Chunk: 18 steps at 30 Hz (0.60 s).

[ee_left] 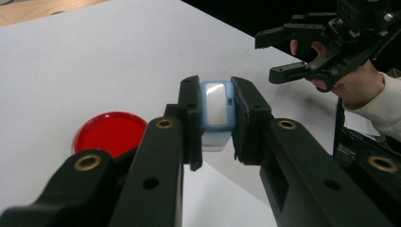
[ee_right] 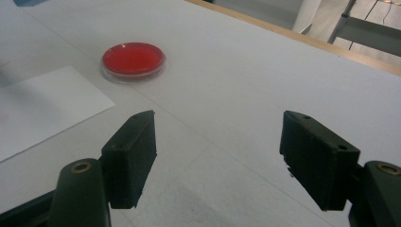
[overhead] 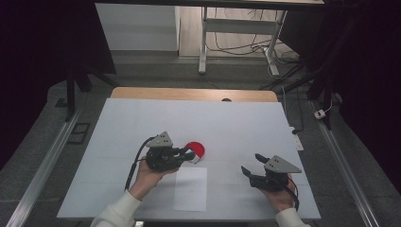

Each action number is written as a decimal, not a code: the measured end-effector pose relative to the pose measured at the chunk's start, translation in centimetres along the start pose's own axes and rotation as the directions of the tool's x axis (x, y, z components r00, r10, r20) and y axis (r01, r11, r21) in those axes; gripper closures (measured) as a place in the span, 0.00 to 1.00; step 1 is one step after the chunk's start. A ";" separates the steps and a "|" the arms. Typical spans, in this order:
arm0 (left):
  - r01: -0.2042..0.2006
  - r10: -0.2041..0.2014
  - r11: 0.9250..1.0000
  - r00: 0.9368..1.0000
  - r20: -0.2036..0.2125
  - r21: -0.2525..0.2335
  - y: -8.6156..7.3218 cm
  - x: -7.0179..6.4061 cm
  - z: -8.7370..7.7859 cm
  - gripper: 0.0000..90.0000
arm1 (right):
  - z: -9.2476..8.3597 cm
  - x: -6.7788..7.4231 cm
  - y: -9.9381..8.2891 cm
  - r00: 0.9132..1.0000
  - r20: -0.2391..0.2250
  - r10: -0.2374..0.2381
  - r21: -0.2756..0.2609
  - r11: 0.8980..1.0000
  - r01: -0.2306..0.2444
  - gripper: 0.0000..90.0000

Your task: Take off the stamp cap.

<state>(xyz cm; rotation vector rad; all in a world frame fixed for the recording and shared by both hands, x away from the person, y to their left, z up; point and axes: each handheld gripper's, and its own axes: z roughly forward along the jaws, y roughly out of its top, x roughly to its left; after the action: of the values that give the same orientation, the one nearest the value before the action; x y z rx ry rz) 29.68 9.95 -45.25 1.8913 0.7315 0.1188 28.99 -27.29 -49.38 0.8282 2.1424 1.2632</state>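
A small pale-blue block (ee_left: pixel 216 112) with a shiny white face sits clamped between the jaws of the left tongs (ee_left: pixel 213 124), lifted off the worktop (overhead: pixel 227 123). It could be an eraser or a little stamp; the pictures do not settle which. Just beside it, towards the far side, lies a round red dish (overhead: pixel 196 150), flat on the white surface, and nearer the person lies a white sheet of paper (overhead: pixel 191 188).

The step in hand looks like carrying: the block is gripped and held between dish and paper, not yet set down. The next move probably calls for lowering it squarely onto one of those two, with the grip kept firm until it touches.

The right tongs (overhead: pixel 253 171) hover with jaws spread wide and nothing between them, well apart from the block, to the right of the paper.

Room is generous: the worktop is bare beyond the dish and to both sides. The near edge lies close below the paper, and the right hand (overhead: pixel 280 196) is near the right-hand corner.
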 end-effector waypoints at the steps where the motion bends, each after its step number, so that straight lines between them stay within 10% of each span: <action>1: -0.001 0.001 1.000 1.000 0.003 0.000 0.0 0.0 0.0 0.83 | 0.0 0.1 0.0 1.000 -0.001 0.002 0.000 1.000 -0.002 0.31; 18: -0.017 0.017 1.000 0.999 0.029 0.004 0.3 -0.1 0.9 0.83 | 1.6 1.6 0.5 1.000 -0.009 0.014 -0.023 1.000 -0.014 0.32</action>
<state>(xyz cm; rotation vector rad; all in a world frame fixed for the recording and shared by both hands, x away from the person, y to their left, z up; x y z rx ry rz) 30.15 9.08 -45.34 1.8996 0.6969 0.1006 29.19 -25.02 -49.82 0.8304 2.1287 1.2990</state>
